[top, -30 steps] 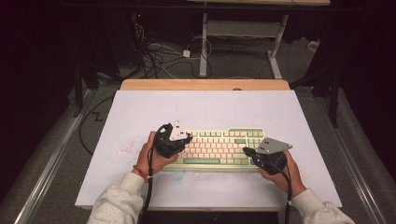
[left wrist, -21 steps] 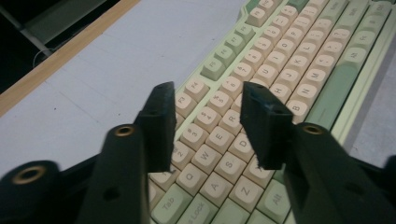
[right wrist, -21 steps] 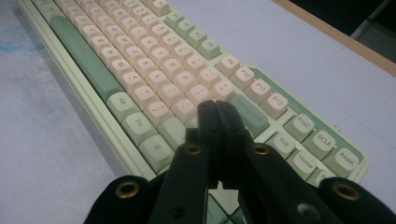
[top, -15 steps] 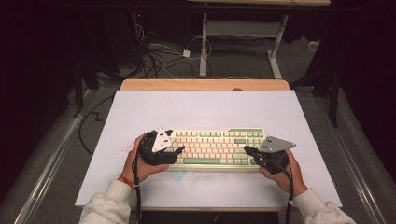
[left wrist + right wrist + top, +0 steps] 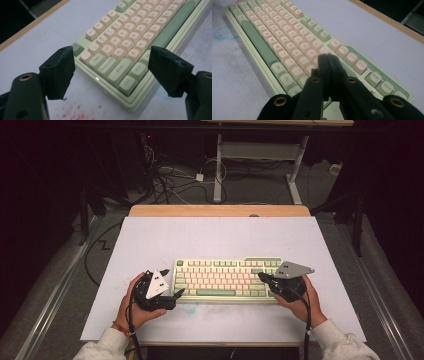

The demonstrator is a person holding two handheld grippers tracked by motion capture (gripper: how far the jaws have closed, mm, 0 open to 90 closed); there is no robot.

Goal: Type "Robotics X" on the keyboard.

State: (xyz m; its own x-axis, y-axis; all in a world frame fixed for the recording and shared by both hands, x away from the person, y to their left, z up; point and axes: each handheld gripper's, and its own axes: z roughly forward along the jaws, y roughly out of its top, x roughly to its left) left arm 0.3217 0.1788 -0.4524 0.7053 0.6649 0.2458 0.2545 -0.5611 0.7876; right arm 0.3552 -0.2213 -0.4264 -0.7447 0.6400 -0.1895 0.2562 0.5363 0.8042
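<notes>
In the high view the room beyond the white surface (image 5: 210, 240) is dark, and only a tangle of cables (image 5: 170, 180) and the legs of a stand (image 5: 255, 165) can be made out on the floor at the top of the frame. The person's sleeves are cut off at the bottom edge.

A pale green keyboard (image 5: 227, 279) with cream and green keys lies flat at the lower middle of the surface. In the left gripper view its far end runs out of the upper right of the frame; in the right gripper view its near corner is hidden behind the jaws.

The left claw (image 5: 176, 295) sits just beside the keyboard's left end at the lower left of centre, held in the left hand (image 5: 135, 307). Its jaws stand wide apart — the keyboard's corner shows between them, not touched. Faint red specks (image 5: 75, 113) mark the surface below.

The right claw (image 5: 264, 279) rests over the keyboard's right end, held by the right hand (image 5: 300, 302), jaws pressed together on nothing — whether the tips touch the keys is hard to tell.
</notes>
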